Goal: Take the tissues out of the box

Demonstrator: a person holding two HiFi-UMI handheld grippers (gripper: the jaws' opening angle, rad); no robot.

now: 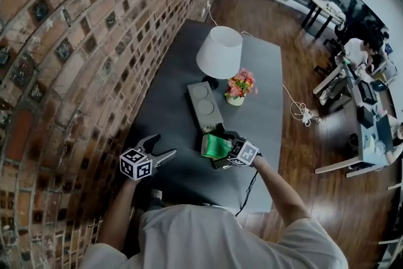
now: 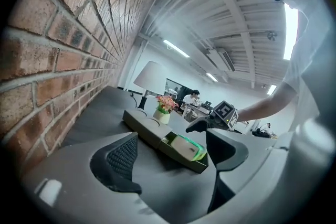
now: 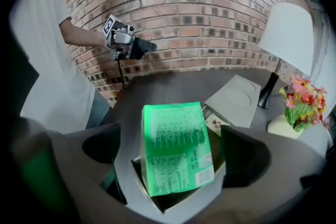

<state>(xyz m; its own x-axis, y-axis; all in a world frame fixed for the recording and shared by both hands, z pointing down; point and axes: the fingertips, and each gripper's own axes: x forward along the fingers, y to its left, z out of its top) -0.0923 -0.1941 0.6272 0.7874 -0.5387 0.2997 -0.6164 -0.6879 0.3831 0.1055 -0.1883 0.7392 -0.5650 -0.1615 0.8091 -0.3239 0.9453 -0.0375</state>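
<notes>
A green tissue pack (image 1: 216, 145) (image 3: 176, 147) stands tilted in an open dark box (image 2: 181, 161) (image 3: 157, 202) on the grey table (image 1: 176, 179). My right gripper (image 1: 220, 149) (image 3: 170, 152) hangs over the box with its jaws wide on either side of the pack and the pads clear of it. The box's grey sleeve (image 1: 204, 105) (image 2: 142, 123) lies just beyond. My left gripper (image 1: 162, 146) (image 2: 172, 152) is open and empty, held above the table near the brick wall, left of the box. In the left gripper view the pack (image 2: 186, 148) lies ahead between the jaws.
A white-shaded lamp (image 1: 219, 52) and a small pot of flowers (image 1: 239, 86) stand behind the sleeve. The brick wall (image 1: 75, 72) runs along the table's left side. A white cable (image 1: 299, 111) lies on the wood floor at the right, with desks beyond.
</notes>
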